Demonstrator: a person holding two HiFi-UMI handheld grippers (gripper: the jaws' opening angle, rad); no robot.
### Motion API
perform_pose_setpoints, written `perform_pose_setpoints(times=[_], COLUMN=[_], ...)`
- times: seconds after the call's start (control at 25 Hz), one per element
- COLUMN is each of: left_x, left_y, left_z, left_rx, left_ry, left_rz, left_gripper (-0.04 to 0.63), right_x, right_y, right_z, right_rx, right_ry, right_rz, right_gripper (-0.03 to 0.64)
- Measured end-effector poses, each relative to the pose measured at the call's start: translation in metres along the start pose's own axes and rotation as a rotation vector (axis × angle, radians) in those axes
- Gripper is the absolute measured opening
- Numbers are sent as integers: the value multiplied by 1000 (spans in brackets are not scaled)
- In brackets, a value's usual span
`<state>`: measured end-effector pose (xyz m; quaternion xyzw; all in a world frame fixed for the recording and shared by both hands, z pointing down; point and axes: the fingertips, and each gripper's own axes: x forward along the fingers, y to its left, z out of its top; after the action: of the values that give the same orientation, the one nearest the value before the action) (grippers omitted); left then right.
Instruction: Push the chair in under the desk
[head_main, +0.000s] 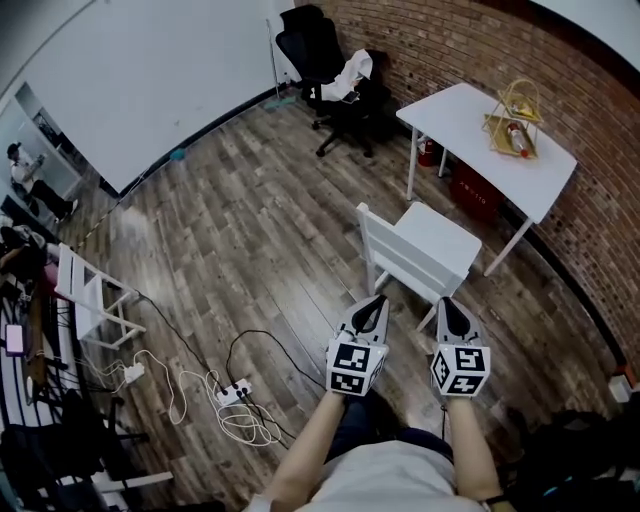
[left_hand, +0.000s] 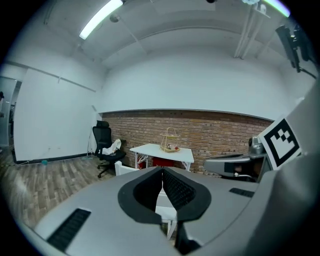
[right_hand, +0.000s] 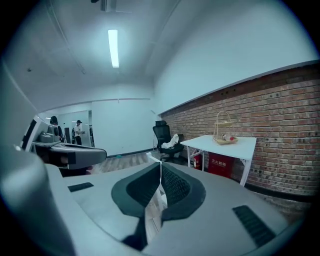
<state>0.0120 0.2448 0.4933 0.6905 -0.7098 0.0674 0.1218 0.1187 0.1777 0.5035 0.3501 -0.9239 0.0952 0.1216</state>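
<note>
A white wooden chair (head_main: 420, 250) stands on the wood floor, pulled out in front of a white desk (head_main: 470, 130) by the brick wall. Its back faces me. My left gripper (head_main: 378, 300) and right gripper (head_main: 444, 303) hover side by side just short of the chair, both shut and holding nothing. In the left gripper view the chair (left_hand: 127, 168) shows past the closed jaws, with the desk (left_hand: 162, 151) behind it. The right gripper view shows the desk (right_hand: 220, 142) against the bricks.
A wire basket (head_main: 513, 120) sits on the desk. A black office chair (head_main: 325, 70) with a white cloth stands at the back. A red box (head_main: 474, 190) lies under the desk. Cables and a power strip (head_main: 232, 392) lie on the floor at left, near another white chair (head_main: 90, 295).
</note>
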Motion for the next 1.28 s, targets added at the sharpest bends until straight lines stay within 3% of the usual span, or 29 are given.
perform_pose_setpoints(times=[0.44, 0.72, 1.28], left_x=[45, 70, 155], left_y=[73, 87, 118], left_z=[8, 3, 17], left_rx=[40, 5, 25], left_ry=[21, 45, 78], left_rz=[-121, -147, -172], left_gripper=[17, 17, 17], right_x=[65, 90, 168], right_y=[17, 17, -19], right_z=[13, 4, 10], right_rx=[-7, 3, 23], right_ry=[1, 48, 56], right_rz=[-77, -80, -47], right_gripper=[15, 15, 15])
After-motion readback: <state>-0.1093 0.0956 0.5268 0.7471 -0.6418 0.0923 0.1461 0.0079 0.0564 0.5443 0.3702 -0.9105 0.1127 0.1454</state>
